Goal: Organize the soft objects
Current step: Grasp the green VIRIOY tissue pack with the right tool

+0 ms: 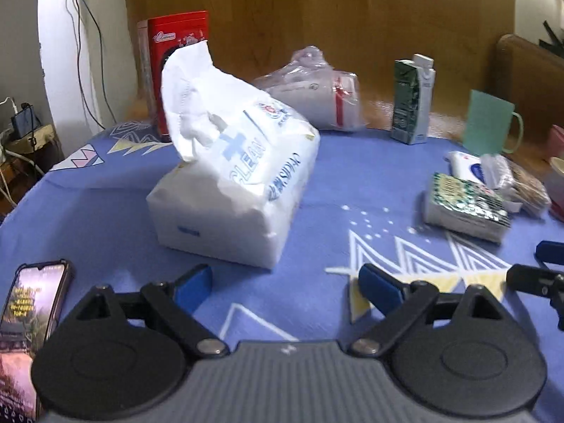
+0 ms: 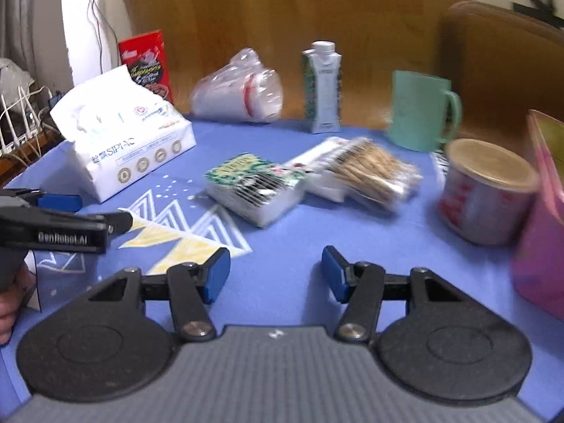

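**Kid:** Blue cloth (image 1: 105,218) covers the whole table. What is that big white thing on it?

**Helper:** That is a soft tissue pack (image 1: 236,176). It sits on the cloth, a bit ahead of the left gripper (image 1: 282,289), and one tissue sticks up out of its top.

**Kid:** Are the tongs grabbing it?

**Helper:** No. The left gripper's blue pads stand wide apart with nothing between them. The right gripper (image 2: 275,275) is partly open too, and it is empty.

**Kid:** What else is soft?

**Helper:** A small green-printed tissue packet (image 2: 255,190) lies in the middle of the right view. Just beside it, touching, is a clear bag of brown sticks (image 2: 370,172) lying on a white packet.

**Kid:** And at the back?

**Helper:** A red box (image 1: 178,67) stands behind the tissue pack. A plastic bag of cups (image 2: 239,88), a drink carton (image 2: 322,88) and a green mug (image 2: 419,111) are near the far edge. A round tin (image 2: 486,190) sits by a pink bin (image 2: 543,232) on the right. A phone (image 1: 31,328) lies by the left gripper.
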